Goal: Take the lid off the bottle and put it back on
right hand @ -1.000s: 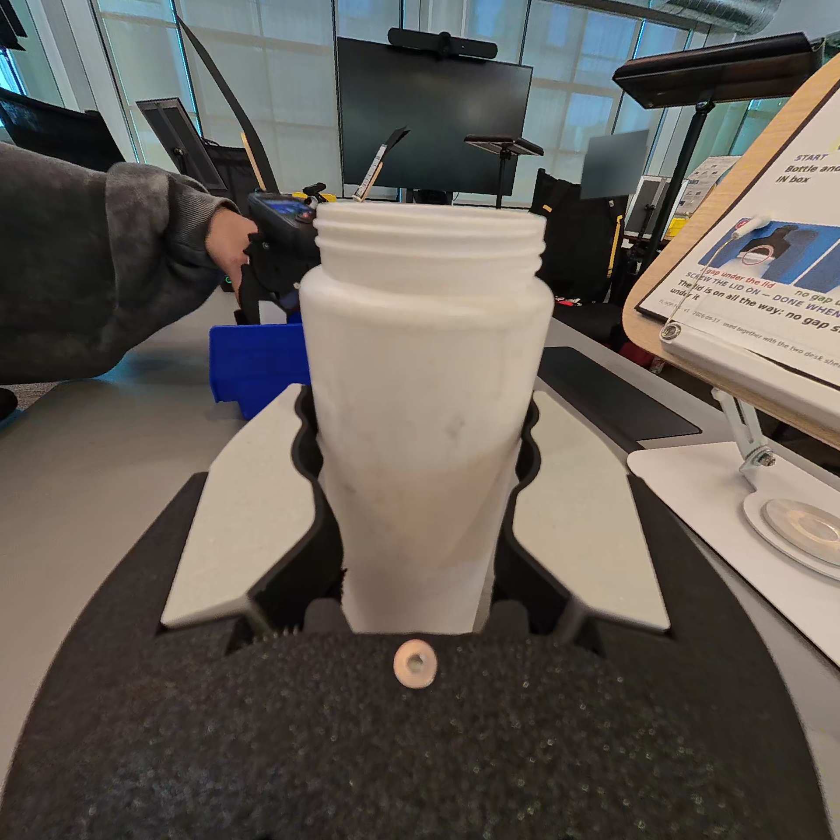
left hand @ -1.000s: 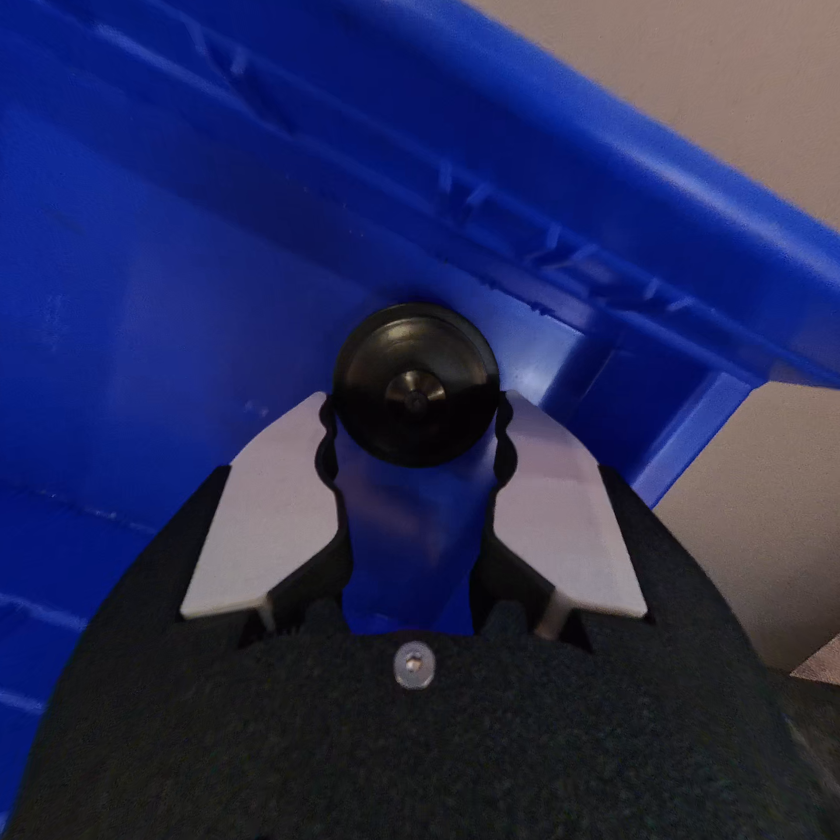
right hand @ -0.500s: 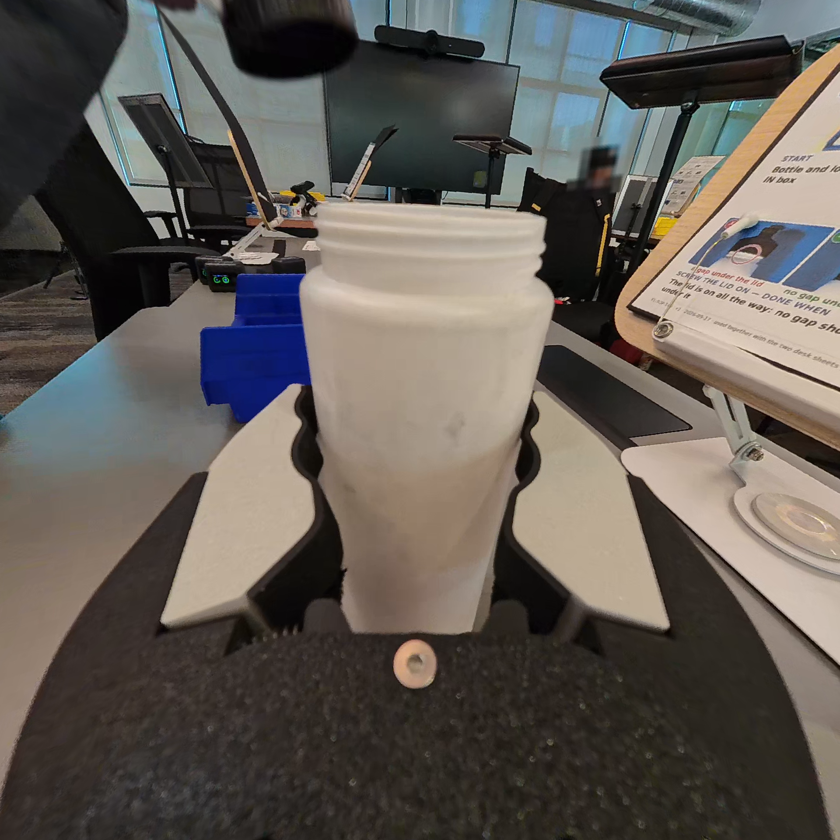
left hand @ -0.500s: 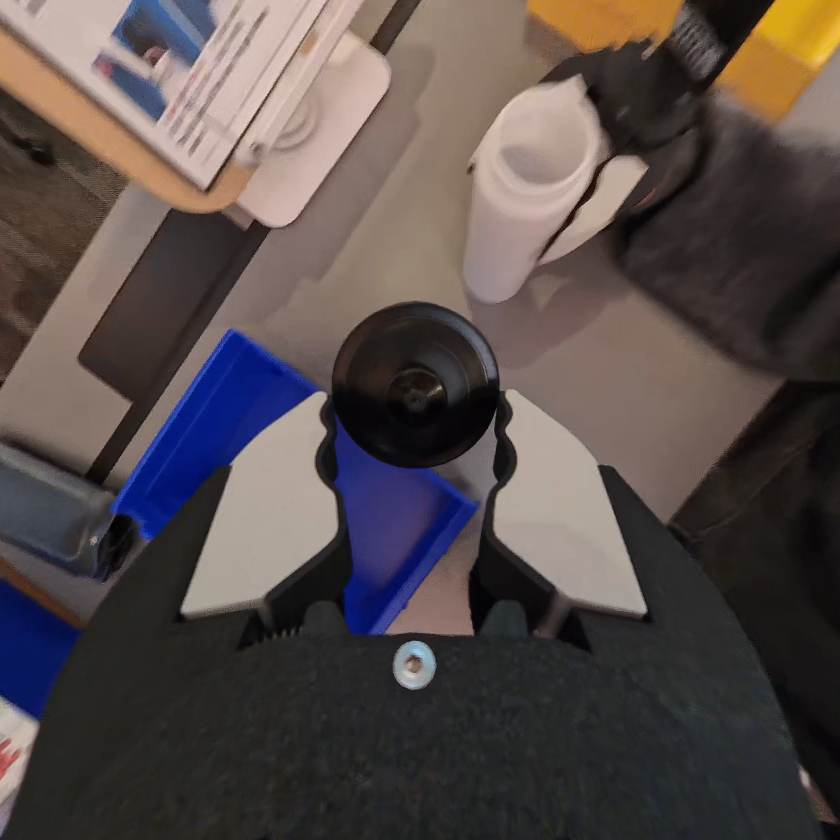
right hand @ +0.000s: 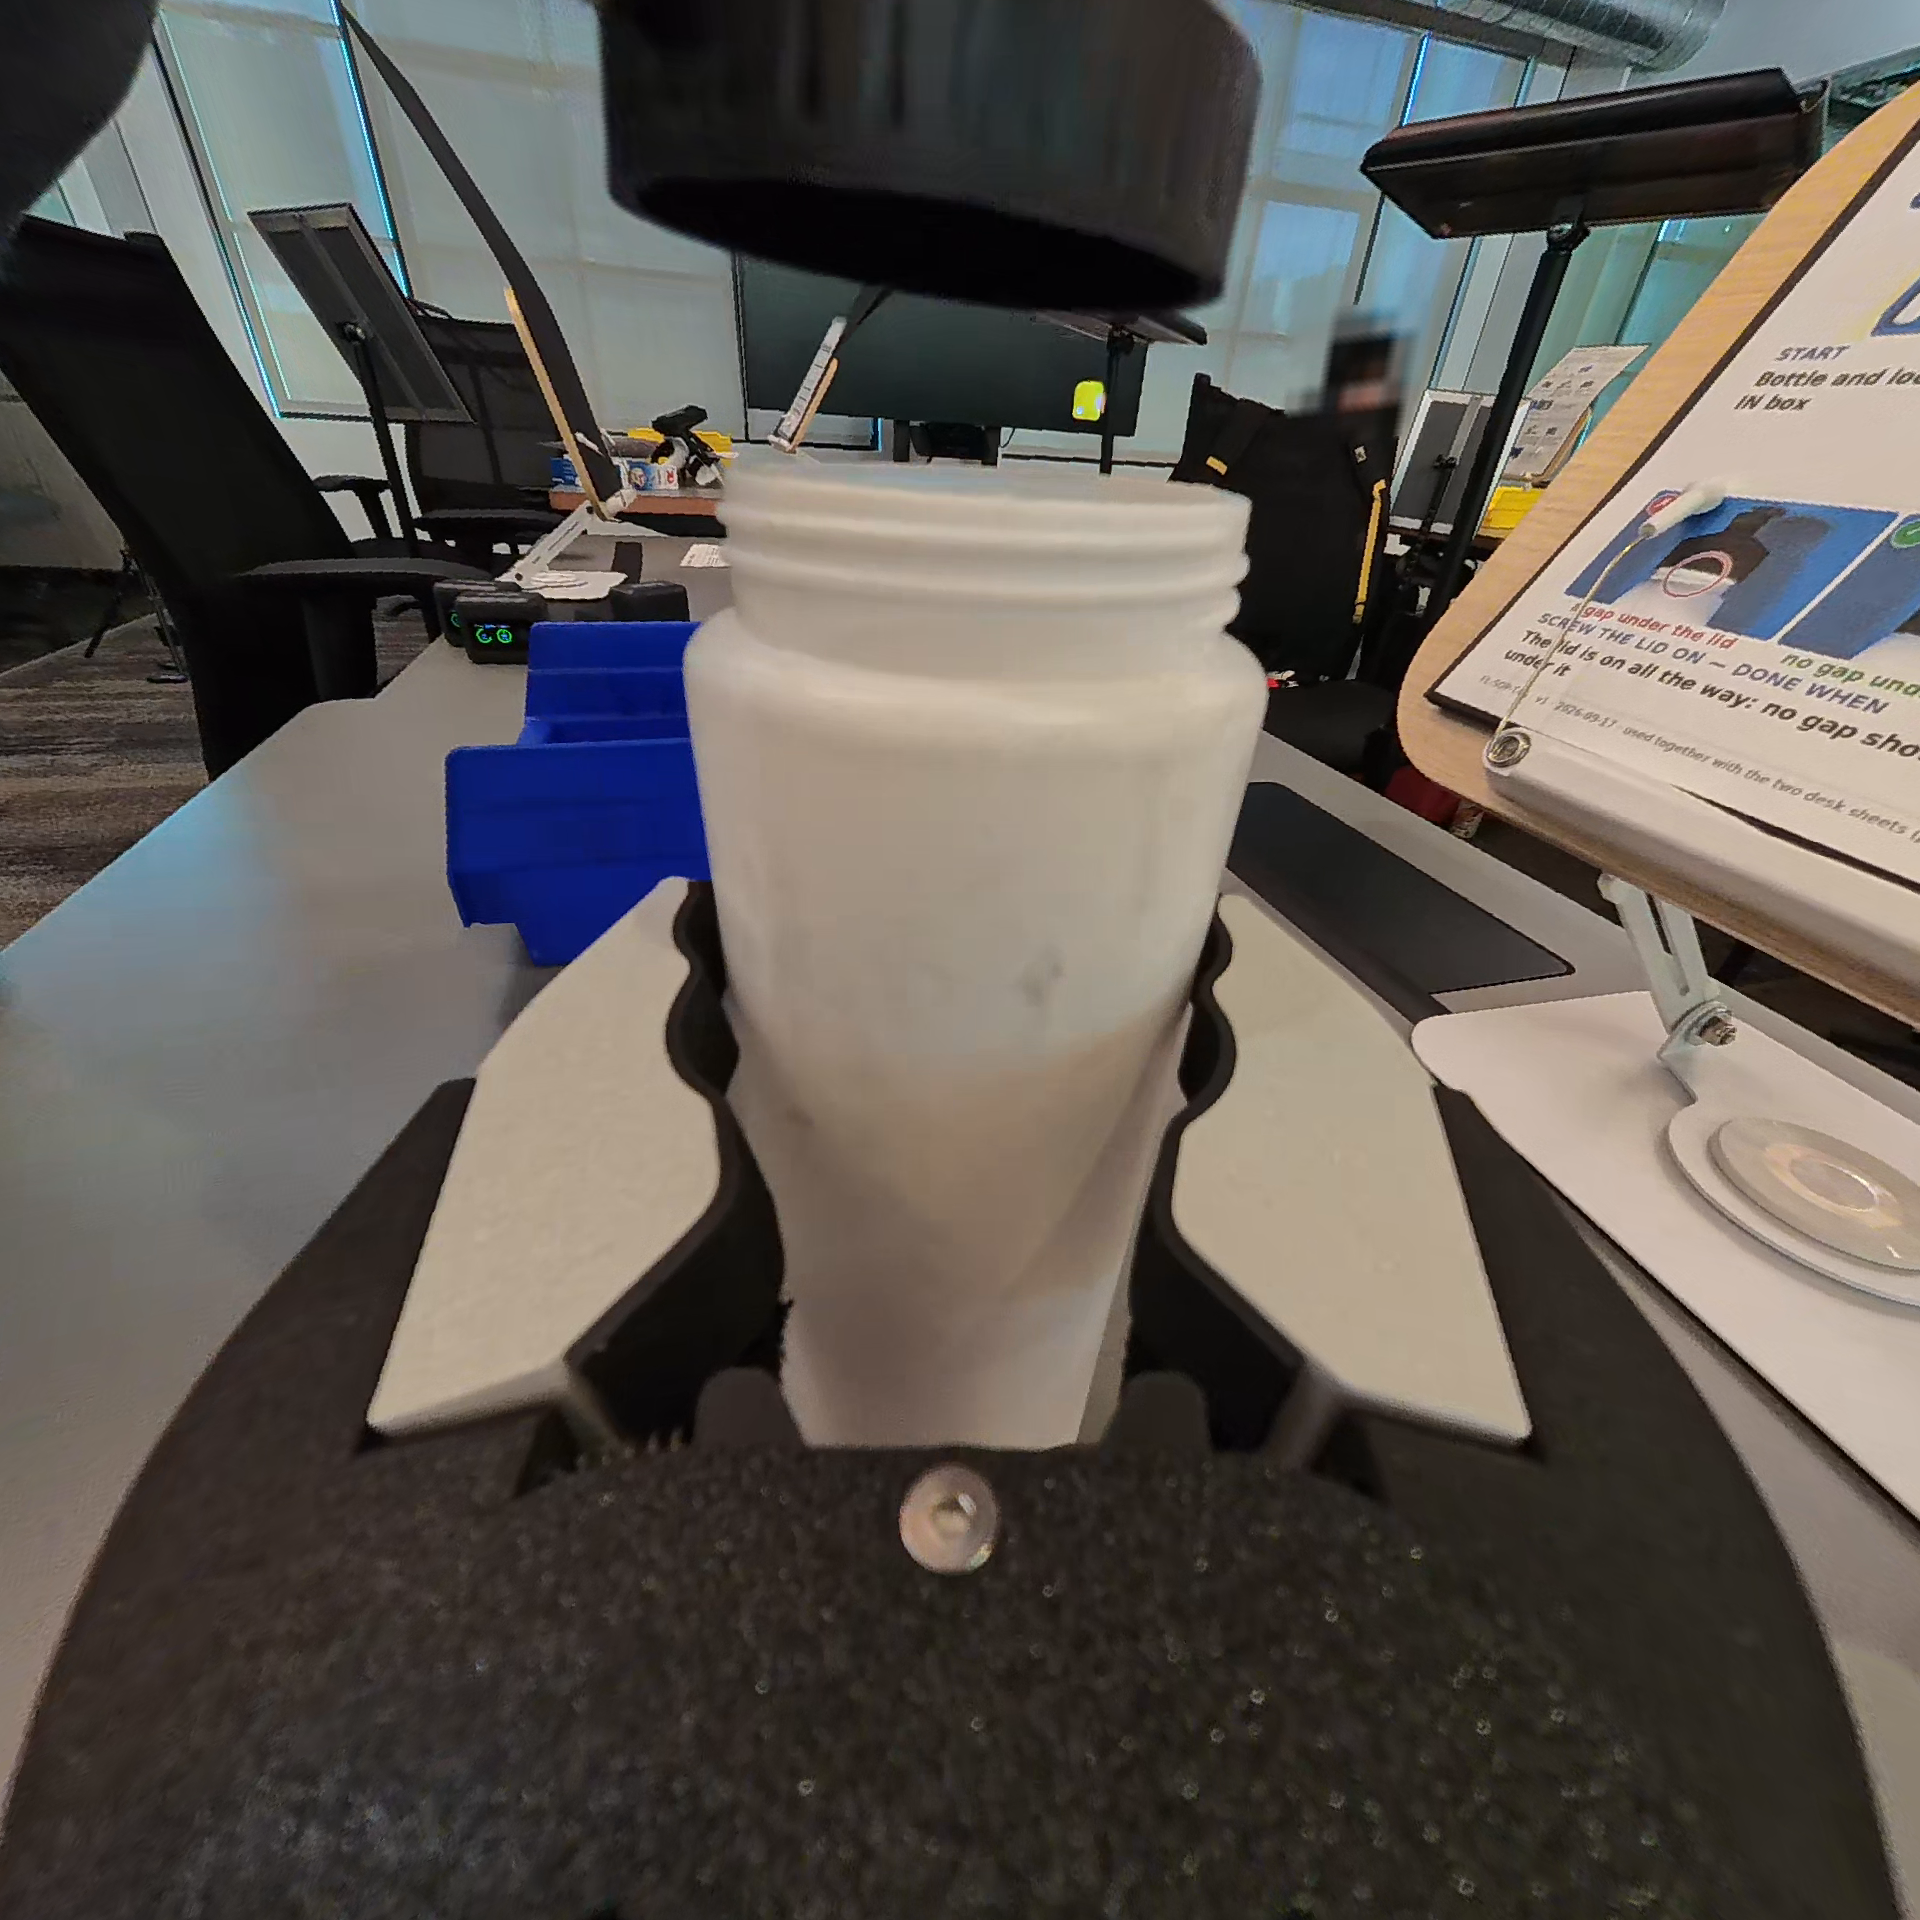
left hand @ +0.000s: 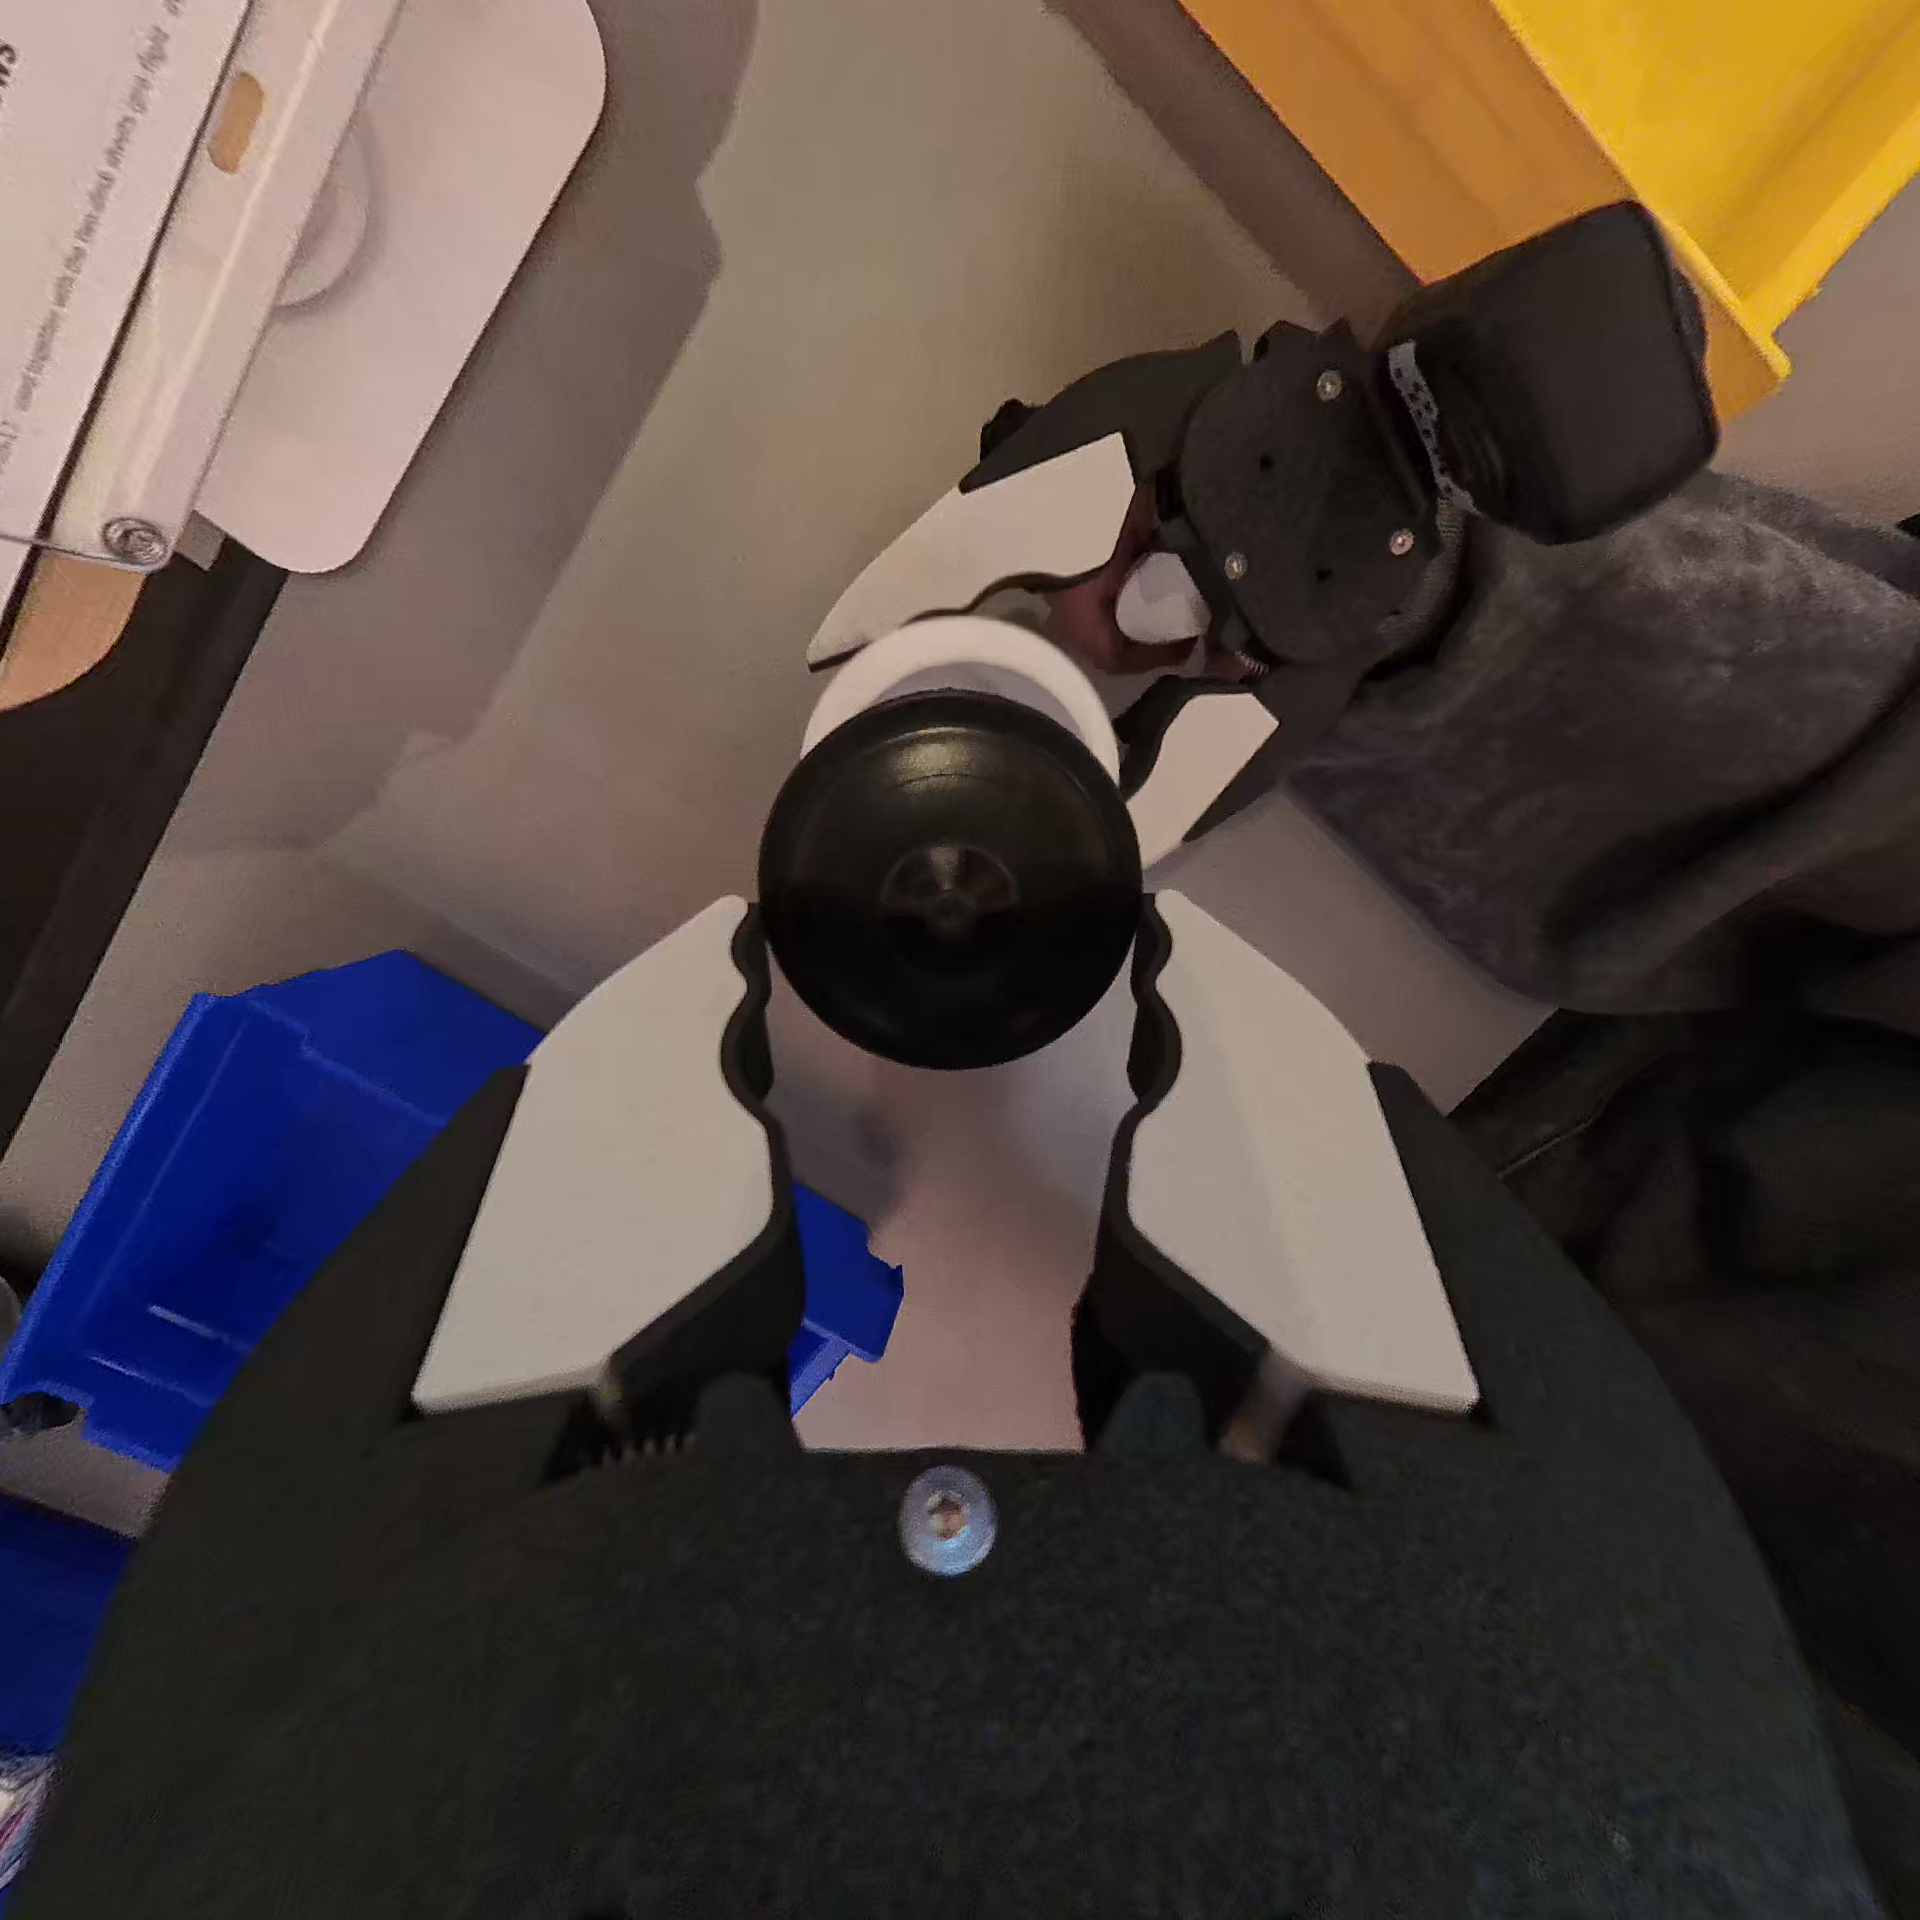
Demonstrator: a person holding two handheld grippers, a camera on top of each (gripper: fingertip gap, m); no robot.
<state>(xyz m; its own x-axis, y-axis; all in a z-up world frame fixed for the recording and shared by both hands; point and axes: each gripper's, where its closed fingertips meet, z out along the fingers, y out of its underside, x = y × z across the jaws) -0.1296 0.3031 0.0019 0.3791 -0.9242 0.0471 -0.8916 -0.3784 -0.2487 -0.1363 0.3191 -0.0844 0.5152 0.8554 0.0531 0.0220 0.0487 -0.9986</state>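
My right gripper (right hand: 951,987) is shut on the white bottle (right hand: 966,831), which stands upright on the grey table with its threaded mouth open. My left gripper (left hand: 948,935) is shut on the black lid (left hand: 948,883) and points straight down. The lid hovers just above the bottle's mouth, a little to the left of centre, and shows at the top of the right wrist view (right hand: 925,145). In the left wrist view the lid hides most of the bottle (left hand: 956,665), and the right gripper (left hand: 1039,623) shows around it.
A blue bin (right hand: 571,790) sits on the table behind the bottle to the left; it also shows in the left wrist view (left hand: 260,1195). An instruction board on a white stand (right hand: 1714,644) is to the right. A yellow bin (left hand: 1610,125) is near the table edge. A grey sleeve (left hand: 1610,779) holds the right gripper.
My left gripper has lifted the lid out of the blue bin and carried it across to just above the bottle's mouth. The bottle and right gripper have stayed put.
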